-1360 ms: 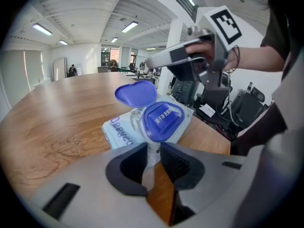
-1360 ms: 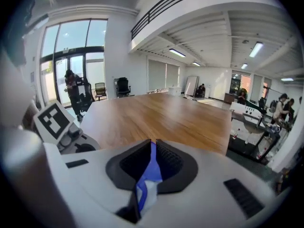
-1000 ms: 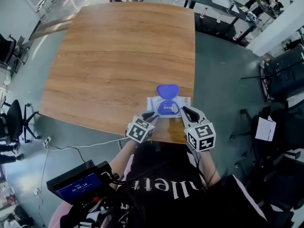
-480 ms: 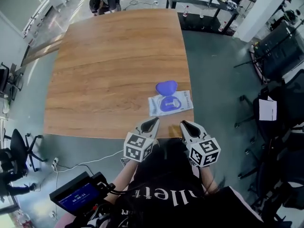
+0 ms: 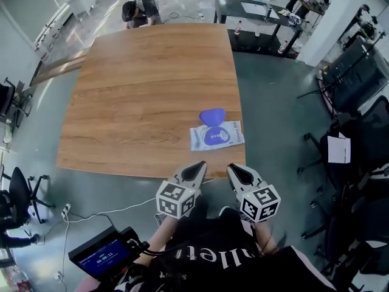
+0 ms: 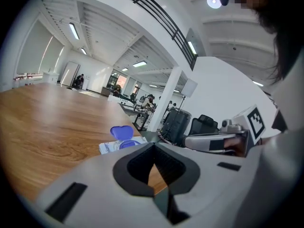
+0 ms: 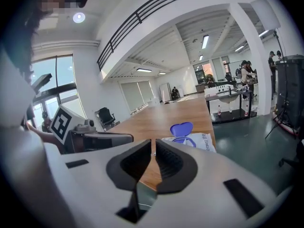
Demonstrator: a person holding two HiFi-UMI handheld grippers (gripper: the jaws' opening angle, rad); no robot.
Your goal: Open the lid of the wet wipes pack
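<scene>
A white wet wipes pack (image 5: 216,135) lies flat near the right front corner of the wooden table (image 5: 146,90). Its blue heart-shaped lid (image 5: 212,116) stands flipped open toward the far side. The pack (image 6: 118,146) and raised lid (image 6: 121,132) show ahead of the left jaws, and the pack (image 7: 192,140) with its lid (image 7: 181,128) lies ahead of the right jaws. My left gripper (image 5: 200,165) and right gripper (image 5: 230,168) hover off the table's front edge, apart from the pack. Both are shut with nothing held.
Office chairs (image 5: 18,190) stand at the left, and dark chairs and stands (image 5: 358,126) crowd the right. A person (image 5: 137,8) crouches beyond the table's far end. A black desk (image 5: 261,17) stands at the back right. A cable (image 5: 103,212) runs across the floor.
Both grippers have drawn back from the pack toward the body, off the table's front edge. The pack stays with its lid open.
</scene>
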